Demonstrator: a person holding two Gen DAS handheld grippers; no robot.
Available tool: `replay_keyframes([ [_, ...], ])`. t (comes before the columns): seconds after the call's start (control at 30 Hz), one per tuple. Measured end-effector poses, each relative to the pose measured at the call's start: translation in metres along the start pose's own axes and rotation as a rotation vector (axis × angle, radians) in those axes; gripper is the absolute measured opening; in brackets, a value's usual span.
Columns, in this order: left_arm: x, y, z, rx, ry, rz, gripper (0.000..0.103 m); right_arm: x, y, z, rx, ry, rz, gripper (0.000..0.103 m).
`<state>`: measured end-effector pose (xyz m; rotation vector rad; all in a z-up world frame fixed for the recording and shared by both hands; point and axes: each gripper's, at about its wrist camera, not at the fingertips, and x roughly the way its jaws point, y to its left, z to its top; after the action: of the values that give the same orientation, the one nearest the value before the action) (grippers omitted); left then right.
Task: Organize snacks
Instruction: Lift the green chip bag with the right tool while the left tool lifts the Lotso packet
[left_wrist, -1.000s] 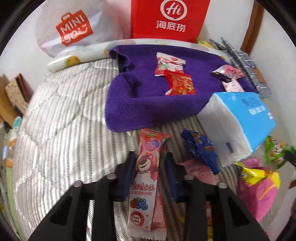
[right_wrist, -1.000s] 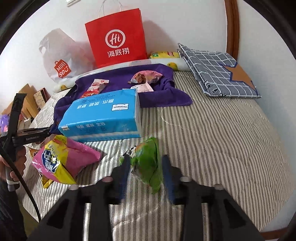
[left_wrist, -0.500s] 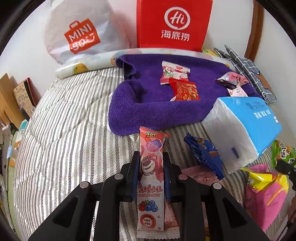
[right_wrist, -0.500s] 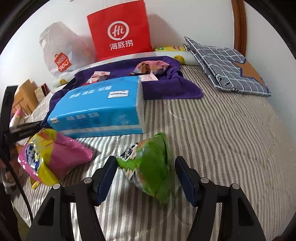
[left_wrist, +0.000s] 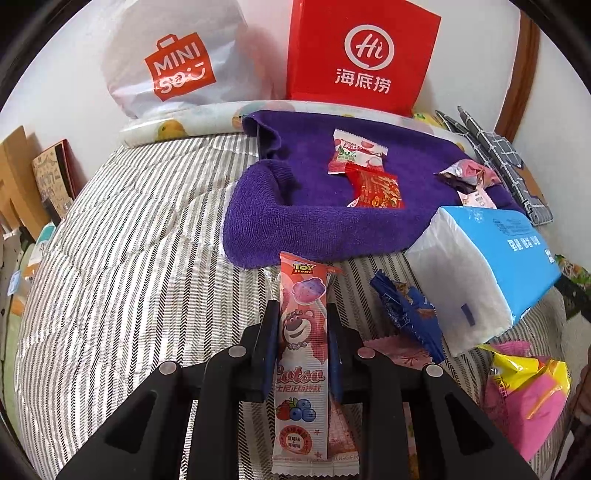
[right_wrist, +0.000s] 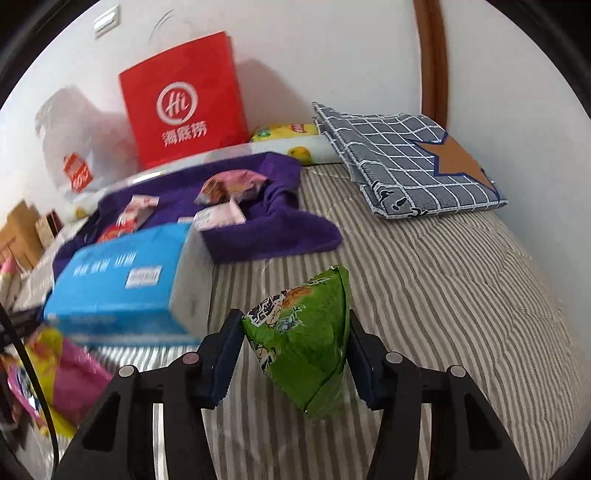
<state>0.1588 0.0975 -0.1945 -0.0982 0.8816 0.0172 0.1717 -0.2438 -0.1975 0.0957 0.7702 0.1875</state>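
Note:
My left gripper (left_wrist: 302, 310) is shut on a long pink Lotso candy packet (left_wrist: 301, 369), which lies along the jaws above the striped bedcover (left_wrist: 129, 277). Ahead lies a purple towel (left_wrist: 314, 221) with a red packet (left_wrist: 376, 188) and a pink-white packet (left_wrist: 354, 155) on it. My right gripper (right_wrist: 294, 321) is closing on a green snack bag (right_wrist: 306, 347). The bag stands upright between the jaws, and both pads touch its sides. The towel (right_wrist: 273, 229) lies beyond it.
A blue tissue pack (left_wrist: 491, 258) (right_wrist: 122, 280) lies between the two grippers. A dark blue wrapper (left_wrist: 410, 314) and a pink-yellow bag (left_wrist: 528, 387) lie near it. A red paper bag (left_wrist: 358, 59) and a white shopping bag (left_wrist: 177, 62) lean on the wall. A checked folded cloth (right_wrist: 402, 155) lies far right.
The left jaws closed onto the pink packet and stayed there. The right jaws widened, then narrowed onto the green bag, which now stands taller between them; that view has shifted.

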Motion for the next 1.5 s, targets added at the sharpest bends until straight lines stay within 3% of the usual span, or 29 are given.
replay_keyframes([
  [0.23,0.001,-0.002,0.0,0.007,0.001,0.018,0.024,0.033,-0.012,0.007,0.055,0.109,-0.002,0.051],
  [0.77,0.002,-0.006,-0.002,0.026,0.004,0.025,0.026,0.034,-0.019,0.007,0.09,0.112,0.017,0.052],
  [1.0,0.001,-0.005,-0.001,0.025,0.004,0.022,0.026,0.033,-0.028,0.006,0.147,0.099,0.067,0.052],
  [1.5,0.001,-0.004,-0.001,0.02,0.003,0.017,0.026,0.034,-0.025,0.007,0.124,0.104,0.038,0.051],
])
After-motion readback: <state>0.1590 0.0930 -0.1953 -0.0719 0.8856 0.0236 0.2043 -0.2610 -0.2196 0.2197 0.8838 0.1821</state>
